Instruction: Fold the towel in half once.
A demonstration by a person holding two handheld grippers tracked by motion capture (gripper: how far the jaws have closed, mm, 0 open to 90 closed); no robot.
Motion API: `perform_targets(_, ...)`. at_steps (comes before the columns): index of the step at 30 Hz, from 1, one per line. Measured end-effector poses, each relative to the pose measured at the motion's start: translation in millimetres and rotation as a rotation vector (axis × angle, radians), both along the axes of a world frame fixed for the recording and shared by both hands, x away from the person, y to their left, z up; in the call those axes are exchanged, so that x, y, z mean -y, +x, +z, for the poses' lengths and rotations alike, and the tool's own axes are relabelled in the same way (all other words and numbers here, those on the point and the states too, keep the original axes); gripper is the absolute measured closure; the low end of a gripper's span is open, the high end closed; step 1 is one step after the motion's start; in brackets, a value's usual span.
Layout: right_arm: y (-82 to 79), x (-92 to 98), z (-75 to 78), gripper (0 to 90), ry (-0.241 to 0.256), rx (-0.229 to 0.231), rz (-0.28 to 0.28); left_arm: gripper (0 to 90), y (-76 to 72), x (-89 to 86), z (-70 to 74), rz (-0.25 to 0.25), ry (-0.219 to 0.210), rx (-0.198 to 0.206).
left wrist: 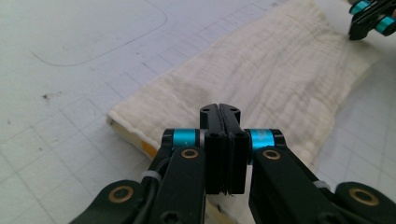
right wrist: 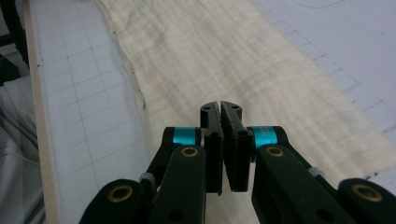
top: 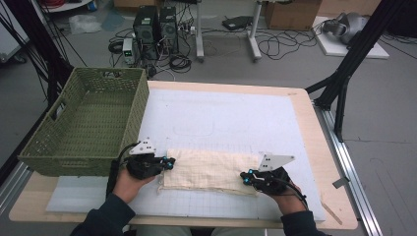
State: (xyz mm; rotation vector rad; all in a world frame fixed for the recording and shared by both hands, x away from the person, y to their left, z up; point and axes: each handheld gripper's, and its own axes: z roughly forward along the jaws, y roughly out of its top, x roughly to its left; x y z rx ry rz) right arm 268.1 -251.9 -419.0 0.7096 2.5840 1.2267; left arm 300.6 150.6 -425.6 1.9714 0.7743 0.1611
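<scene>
- The cream, loosely woven folded cloth lies flat as a long strip on the white gridded mat, near the bench's front edge and about midway between its left and right sides.
- The left hand-held gripper sits at the cloth's left end; in the left gripper view its jaws are pressed together, and they appear to pinch the cloth's edge, though the contact itself is hidden behind the jaws.
- The right hand-held gripper is at the cloth's front right corner; in the right gripper view its jaws are closed with only a sliver between the tips, seemingly nipping the fabric under them.
- Judged from this, the step in hand is a fold or a lift: both ends are taken up and the strip is not yet raised.
- The next move probably calls for both hands to rise together and evenly, so the layers stay aligned and neither thin edge slips out.
- The olive green woven plastic basket stands at the bench's left edge, just beside the left hand-held gripper; its near wall is the one thing in the way if the cloth swings left.
- The rest of the mat is bare; computer towers and cables lie on the floor beyond the bench's far edge.
</scene>
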Motion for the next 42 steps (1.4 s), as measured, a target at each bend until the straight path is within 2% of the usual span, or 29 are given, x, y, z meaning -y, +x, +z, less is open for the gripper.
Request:
perform_targets(1,0.0,0.6,0.3,85.4,-0.007,0.003,0.000,88.2,-0.3,-0.6,0.3,0.001,-0.005,-0.007)
perform_targets(3,0.4,1.6,-1.3,82.2,-0.033,-0.018,0.006,88.2,0.1,-1.8,-0.6,-0.006,0.003,-0.029)
perform_targets(5,0.5,3.0,-4.8,80.1,-0.058,-0.024,0.001,88.2,0.8,-1.9,-3.7,-0.016,0.038,-0.051)
perform_targets(7,1.0,5.8,-4.9,77.1,-0.048,-0.025,-0.022,87.9,1.4,0.1,-6.4,-0.018,0.082,-0.045)
perform_targets(9,3.4,10.3,-2.4,72.9,-0.025,0.002,-0.076,84.6,1.5,2.6,-6.2,-0.004,0.095,-0.020)
perform_targets(11,7.4,15.9,0.9,70.1,-0.006,0.032,-0.161,68.7,3.3,3.3,-3.8,0.031,0.072,0.009)
perform_targets(12,9.7,18.6,2.2,70.0,0.000,0.048,-0.200,64.7,4.5,3.7,-2.5,0.049,0.049,0.021)
perform_targets(13,12.4,20.7,3.1,70.0,0.004,0.057,-0.237,62.2,6.8,4.0,-1.0,0.063,0.026,0.042)
perform_targets(14,16.1,22.1,3.7,70.0,-0.002,0.069,-0.274,59.1,8.6,4.4,0.0,0.069,0.026,0.052)
perform_targets(17,25.4,18.7,3.6,71.3,-0.004,0.087,-0.319,58.1,17.7,7.9,2.9,0.104,0.033,0.080)
perform_targets(20,34.3,5.4,0.2,73.9,-0.042,0.087,-0.295,59.0,26.0,12.0,3.6,0.124,0.035,0.094)
perform_targets(23,40.9,-5.6,-8.7,74.6,-0.099,0.057,-0.266,60.5,32.9,14.8,3.6,0.140,0.036,0.098)
perform_targets(27,39.9,-6.1,-19.8,75.9,-0.160,0.014,-0.239,60.7,42.2,16.3,3.3,0.162,0.038,0.094)
perform_targets(31,34.6,3.4,-19.2,76.0,-0.156,-0.005,-0.218,58.1,51.2,17.8,-0.4,0.197,0.050,0.081)
perform_targets(35,29.1,15.0,-17.4,74.4,-0.163,-0.019,-0.203,50.3,58.7,18.9,-8.5,0.213,0.079,0.037)
perform_targets(38,31.1,18.3,-14.8,68.7,-0.128,-0.027,-0.211,49.5,60.9,19.9,-12.3,0.200,0.096,0.018)
perform_targets(40,34.5,21.8,-10.7,65.4,-0.049,-0.014,-0.254,50.3,61.6,20.8,-13.9,0.190,0.103,0.012)
perform_targets(41,37.9,24.8,-7.6,64.2,-0.009,0.002,-0.293,51.8,62.0,21.0,-14.6,0.189,0.107,0.009)
perform_targets(42,40.0,26.0,-5.9,64.2,0.001,0.009,-0.315,53.1,62.6,21.1,-15.7,0.181,0.111,0.004)
